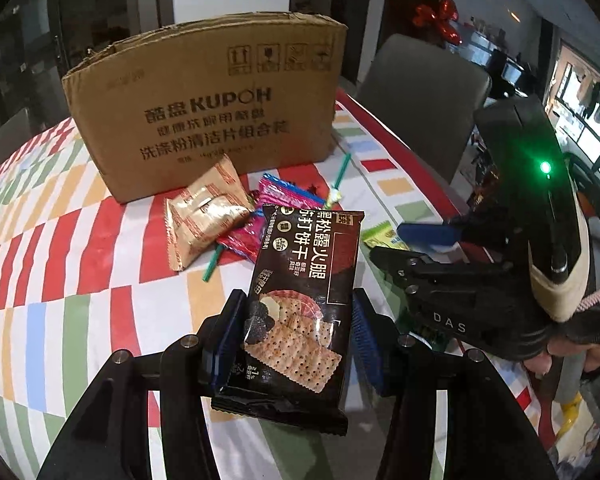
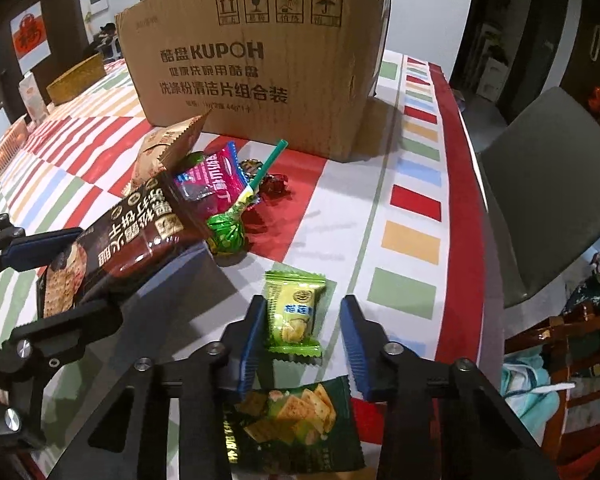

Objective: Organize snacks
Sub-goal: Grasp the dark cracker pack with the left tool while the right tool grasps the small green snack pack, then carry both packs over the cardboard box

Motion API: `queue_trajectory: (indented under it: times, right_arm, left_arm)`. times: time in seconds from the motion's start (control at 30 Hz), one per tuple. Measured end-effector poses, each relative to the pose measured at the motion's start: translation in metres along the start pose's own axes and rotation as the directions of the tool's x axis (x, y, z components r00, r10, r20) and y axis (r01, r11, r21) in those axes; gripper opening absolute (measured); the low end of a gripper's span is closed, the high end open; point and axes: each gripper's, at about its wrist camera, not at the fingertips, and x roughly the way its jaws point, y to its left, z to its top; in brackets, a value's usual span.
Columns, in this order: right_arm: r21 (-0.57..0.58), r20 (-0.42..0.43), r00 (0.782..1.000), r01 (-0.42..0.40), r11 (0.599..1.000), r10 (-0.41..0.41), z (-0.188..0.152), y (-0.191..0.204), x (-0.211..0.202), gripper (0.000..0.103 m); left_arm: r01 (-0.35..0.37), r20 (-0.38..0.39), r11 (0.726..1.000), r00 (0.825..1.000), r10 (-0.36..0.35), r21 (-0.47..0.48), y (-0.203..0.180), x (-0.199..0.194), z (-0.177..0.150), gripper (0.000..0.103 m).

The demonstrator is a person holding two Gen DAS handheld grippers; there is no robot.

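My left gripper (image 1: 296, 320) is shut on a dark cracker packet (image 1: 300, 280), one blue pad against each long edge; the packet (image 2: 132, 236) hangs above the table. My right gripper (image 2: 302, 336) points down at a small green snack packet (image 2: 294, 312) lying on the striped cloth. That packet sits between the fingers, close to the left pad, with a gap at the right pad. A gold packet (image 1: 204, 220), a pink packet (image 2: 216, 176) and a green lollipop (image 2: 226, 234) lie in front of the cardboard box (image 2: 260, 72).
A dark green cracker packet (image 2: 296, 428) lies under the right gripper near the table's front. A grey chair (image 2: 552, 200) stands past the table's right edge. A woven basket (image 2: 76, 78) and other items sit at the far left.
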Motion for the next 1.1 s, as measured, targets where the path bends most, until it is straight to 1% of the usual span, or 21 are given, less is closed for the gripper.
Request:
queue_trajectory:
  times: [0.03,0.13,0.3,0.63,0.87,1.1]
  right_arm:
    - [0.003,0.0,1.0,-0.003,1.0,0.003,0.0,0.0,0.0,0.025]
    - [0.01,0.003,1.0,-0.014,1.0,0.014,0.001,0.002,-0.002,0.022]
    - [0.028,0.036,0.999,-0.03,0.999,0.029,0.001,0.007,-0.016,0.021]
    - [0.025,0.15,0.988,-0.037,0.999,0.033,0.01,0.022,-0.063,0.021]
    - [0.022,0.231,0.973,-0.033,0.999,0.027,0.023,0.031,-0.094,0.021]
    - [0.015,0.314,0.949,-0.038,0.999,0.031,0.043,0.04,-0.121,0.021]
  left_arm:
    - [0.001,0.003,1.0,1.0,-0.001,-0.005,0.001,-0.001,0.002,0.051]
    - [-0.003,0.017,1.0,1.0,0.004,-0.017,0.003,-0.005,0.003,0.051]
    - [-0.01,0.044,0.999,0.999,0.011,-0.035,0.009,-0.017,0.004,0.051]
    - [-0.017,0.128,0.997,0.991,0.026,-0.073,0.018,-0.053,0.009,0.051]
    - [-0.027,0.196,0.996,0.98,0.044,-0.086,0.026,-0.081,0.016,0.051]
    - [-0.042,0.266,0.993,0.962,0.069,-0.106,0.037,-0.105,0.035,0.051]
